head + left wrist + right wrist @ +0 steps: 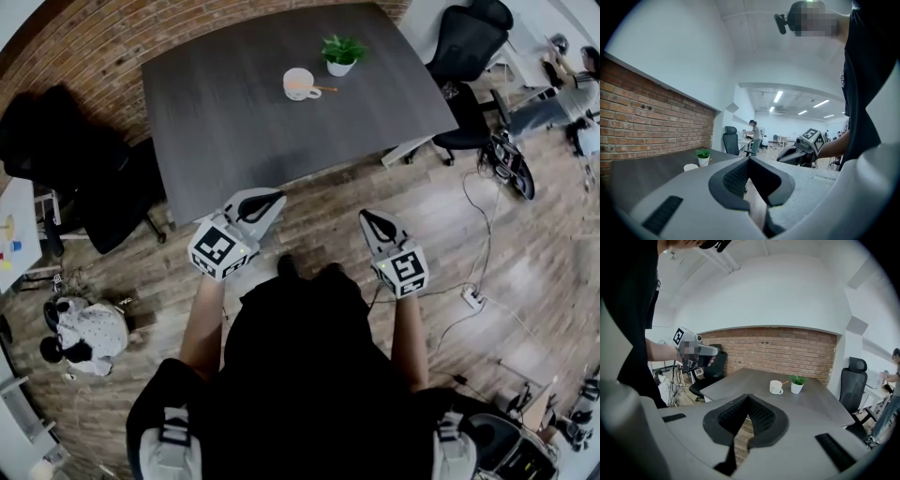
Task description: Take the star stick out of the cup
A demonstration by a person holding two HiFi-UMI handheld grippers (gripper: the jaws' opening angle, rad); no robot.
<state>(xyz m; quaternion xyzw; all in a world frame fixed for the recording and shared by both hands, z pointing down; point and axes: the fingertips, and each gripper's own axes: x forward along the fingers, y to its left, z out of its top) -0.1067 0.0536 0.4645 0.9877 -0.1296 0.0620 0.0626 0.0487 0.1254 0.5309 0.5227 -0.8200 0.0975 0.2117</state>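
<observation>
A white cup (299, 83) stands on the far part of the dark table (234, 122), with an orange stick (324, 89) poking out of it toward the right; its star end is too small to make out. The same cup (776, 387) with the stick (784, 382) shows small in the right gripper view, and the cup (691, 167) shows in the left gripper view. My left gripper (275, 199) hangs at the table's near edge, shut and empty. My right gripper (369, 217) is over the wooden floor, short of the table, also shut and empty.
A small potted plant (341, 53) stands just right of the cup. Black office chairs sit left (112, 202) and far right (469, 56) of the table. A brick wall (778, 352) runs behind it. Cables and a power strip (472, 298) lie on the floor at right.
</observation>
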